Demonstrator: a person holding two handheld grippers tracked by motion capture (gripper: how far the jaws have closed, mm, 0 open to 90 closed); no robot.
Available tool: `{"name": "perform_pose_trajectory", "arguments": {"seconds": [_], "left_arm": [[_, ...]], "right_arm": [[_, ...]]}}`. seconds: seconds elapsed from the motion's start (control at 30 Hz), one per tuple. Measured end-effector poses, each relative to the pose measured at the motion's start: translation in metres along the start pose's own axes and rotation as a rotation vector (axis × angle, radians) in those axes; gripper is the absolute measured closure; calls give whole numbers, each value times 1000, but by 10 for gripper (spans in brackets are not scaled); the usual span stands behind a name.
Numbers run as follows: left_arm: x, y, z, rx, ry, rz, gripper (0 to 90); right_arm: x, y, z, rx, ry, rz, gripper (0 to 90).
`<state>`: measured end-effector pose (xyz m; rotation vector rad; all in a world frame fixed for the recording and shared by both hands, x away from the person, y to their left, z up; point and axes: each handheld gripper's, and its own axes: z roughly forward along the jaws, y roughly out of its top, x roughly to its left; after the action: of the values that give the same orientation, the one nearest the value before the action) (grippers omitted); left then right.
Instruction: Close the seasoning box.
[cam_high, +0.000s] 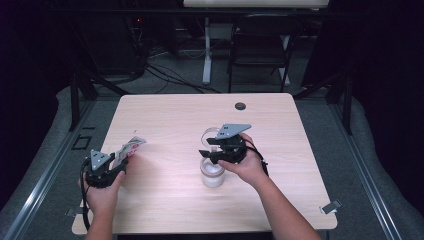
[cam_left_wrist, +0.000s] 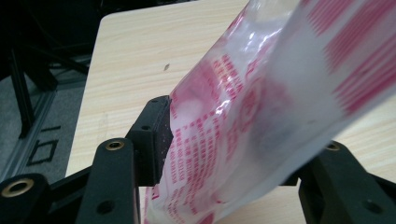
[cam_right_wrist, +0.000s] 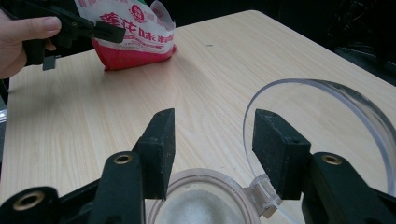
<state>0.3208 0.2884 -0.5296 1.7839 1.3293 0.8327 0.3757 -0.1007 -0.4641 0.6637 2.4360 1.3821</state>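
While the left gripper (cam_high: 116, 165) sits at the near left of the bench (cam_high: 165, 115), a red-and-white printed bag (cam_high: 129, 149) lies between its jaws, resting on the wood and reaching toward the far right from them. In the left gripper view the left jaw lies against the bag's crinkled film (cam_left_wrist: 243, 135), while the right jaw is hidden behind the bag, so whether the pads press it cannot be told; the gap between the jaws is middling.

Right of centre, the right gripper (cam_high: 209, 154) hovers over a clear jar (cam_high: 212, 175) holding white grains. Its jaws stand fairly wide with nothing between them in the right gripper view, just above the jar's mouth (cam_right_wrist: 205, 198). The jar's hinged clear lid (cam_right_wrist: 327, 126) stands flipped up on the far right side of the mouth, just beside the right jaw. Bag and jar are well apart on the bench.
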Motion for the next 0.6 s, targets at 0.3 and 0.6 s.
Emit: {"name": "perform_pose_trajectory", "arguments": {"seconds": [0.3,0.6], "left_arm": [[-25,8,-2,6,-34,95,479],[-45,12,-5,-8,-67,172,464]], "right_arm": [[0,0,-1,-7,-9,-1,496],[-2,0,-5,-18,-19,5,499]]}}
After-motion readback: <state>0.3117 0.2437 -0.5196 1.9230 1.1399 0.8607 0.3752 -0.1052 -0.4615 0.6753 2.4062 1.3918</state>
